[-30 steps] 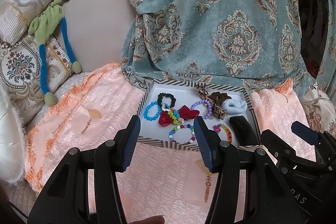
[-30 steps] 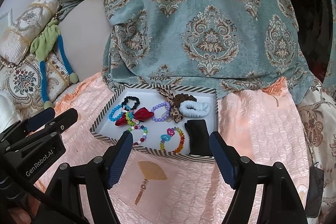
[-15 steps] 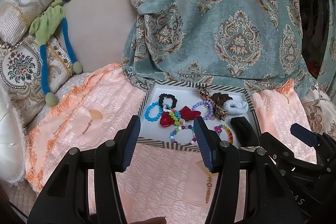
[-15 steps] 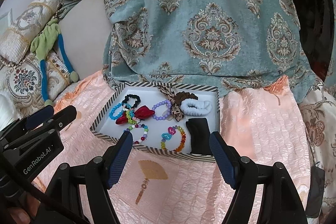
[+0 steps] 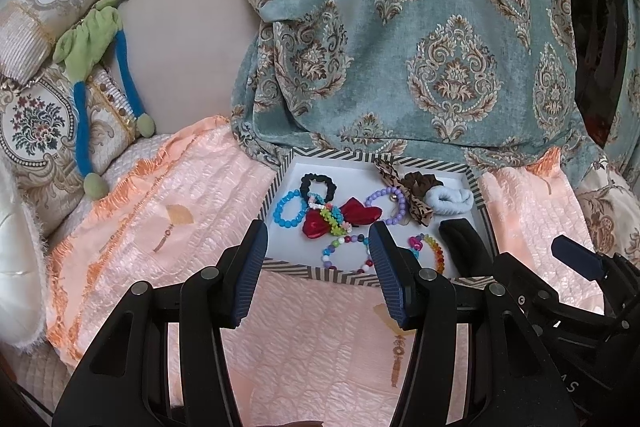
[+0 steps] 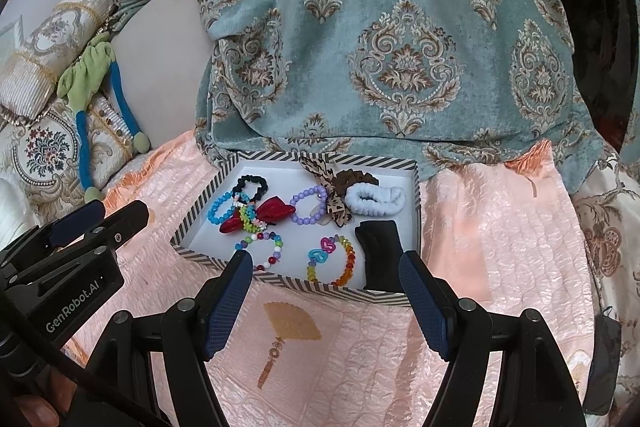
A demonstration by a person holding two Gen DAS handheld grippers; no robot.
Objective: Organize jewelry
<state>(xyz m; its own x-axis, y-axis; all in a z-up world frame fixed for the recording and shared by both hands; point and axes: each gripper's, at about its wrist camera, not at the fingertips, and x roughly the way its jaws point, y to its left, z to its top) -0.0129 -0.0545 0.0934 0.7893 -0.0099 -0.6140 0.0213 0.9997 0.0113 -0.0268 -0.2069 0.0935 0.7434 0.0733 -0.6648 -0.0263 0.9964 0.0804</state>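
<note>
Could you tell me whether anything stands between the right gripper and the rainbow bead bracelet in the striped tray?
Only the striped tray's low near wall lies between the open right gripper and the rainbow bead bracelet; from above nothing visible blocks it.

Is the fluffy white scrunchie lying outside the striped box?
No, the fluffy white scrunchie lies inside the striped box, by its far right corner.

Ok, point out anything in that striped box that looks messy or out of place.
The red bow sits tangled in a pile with a multicoloured flower-bead bracelet, beside the blue bracelet and black scrunchie. The leopard-print bow overlaps the purple bracelet.
</note>
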